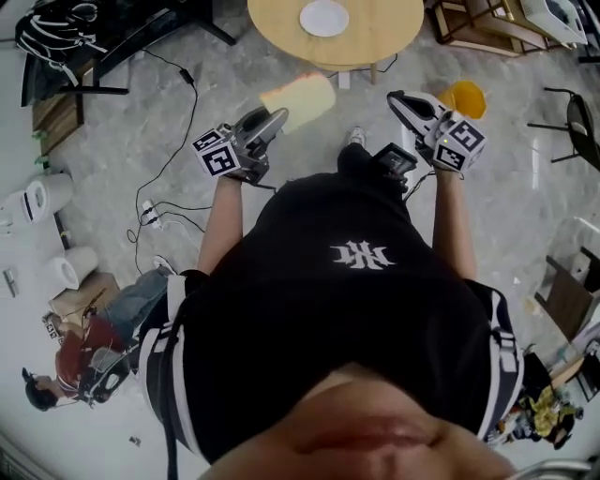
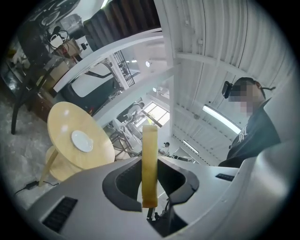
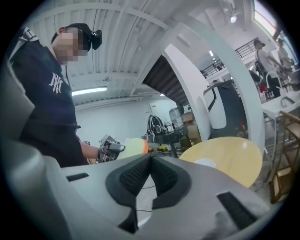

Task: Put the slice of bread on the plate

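Carry | left gripper (image 1: 274,120) fingers clamped on pale yellow slice of bread (image 1: 298,97) | right gripper (image 1: 403,101) fingers together, empty | round white plate (image 1: 324,17) at 12 o'clock on round pale-wood counter (image 1: 394,37), bread well short — we come in level, lower flat, release.

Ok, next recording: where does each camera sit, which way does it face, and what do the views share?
Head view: on the head, steeply down past black shirt and forearms to left claw, right claw, round light-wood table, white round plate.
Left gripper view: on left claw, facing the table along jaws shut on pale yellow slice of bread; shirt at right.
Right gripper view: on right claw, jaws together, empty, facing the table; shirt at left.
Shared: all show table and plate.
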Demonstrator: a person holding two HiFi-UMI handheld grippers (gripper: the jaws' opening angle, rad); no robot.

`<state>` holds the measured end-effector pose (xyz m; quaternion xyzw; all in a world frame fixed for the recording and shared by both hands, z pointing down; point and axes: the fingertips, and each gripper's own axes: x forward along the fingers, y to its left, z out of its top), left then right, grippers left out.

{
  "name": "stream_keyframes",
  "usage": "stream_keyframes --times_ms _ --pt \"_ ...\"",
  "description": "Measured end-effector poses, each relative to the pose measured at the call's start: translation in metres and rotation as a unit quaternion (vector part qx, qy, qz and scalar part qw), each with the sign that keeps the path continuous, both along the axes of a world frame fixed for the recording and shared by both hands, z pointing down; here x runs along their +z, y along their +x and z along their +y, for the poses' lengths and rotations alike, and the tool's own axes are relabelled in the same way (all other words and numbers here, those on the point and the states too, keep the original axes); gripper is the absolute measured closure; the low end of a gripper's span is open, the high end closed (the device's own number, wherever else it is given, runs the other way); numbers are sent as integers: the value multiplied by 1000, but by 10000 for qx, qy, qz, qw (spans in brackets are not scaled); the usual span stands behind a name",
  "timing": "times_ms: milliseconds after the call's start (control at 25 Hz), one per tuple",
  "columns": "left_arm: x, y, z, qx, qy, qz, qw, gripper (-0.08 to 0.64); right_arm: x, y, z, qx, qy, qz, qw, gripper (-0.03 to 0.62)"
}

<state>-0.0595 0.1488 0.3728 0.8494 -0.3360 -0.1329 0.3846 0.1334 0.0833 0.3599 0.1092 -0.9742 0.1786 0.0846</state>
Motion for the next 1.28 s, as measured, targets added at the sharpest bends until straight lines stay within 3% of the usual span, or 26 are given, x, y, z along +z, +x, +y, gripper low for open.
stream_keyframes --times_ms 280,360,480,680,800,1120,1280 --pt "-22 31 -66 -244 40 -226 9994 463 -13 26 -74 -471 242 -306 9981 589" --pt "-31 33 -86 -408 -30 -121 9991 462 -8 28 -92 -528 198 -455 9974 589" --pt "-61 26 -96 -629 -5 187 9978 462 6 29 -113 -391 -125 -638 9971 589" --pt "-65 -17 -130 -508 -52 99 9986 462 2 -3 -156 -147 -284 -771 9965 589" --pt "-41 -32 -156 -450 -165 230 9986 463 -10 -24 -172 -229 -152 -514 9983 589" --pt "9 5 -222 307 -688 640 9951 463 -30 -18 -218 -32 -251 201 9995 589" --pt "19 6 -232 502 -881 911 9907 463 -39 -30 -230 208 -254 281 9991 589"
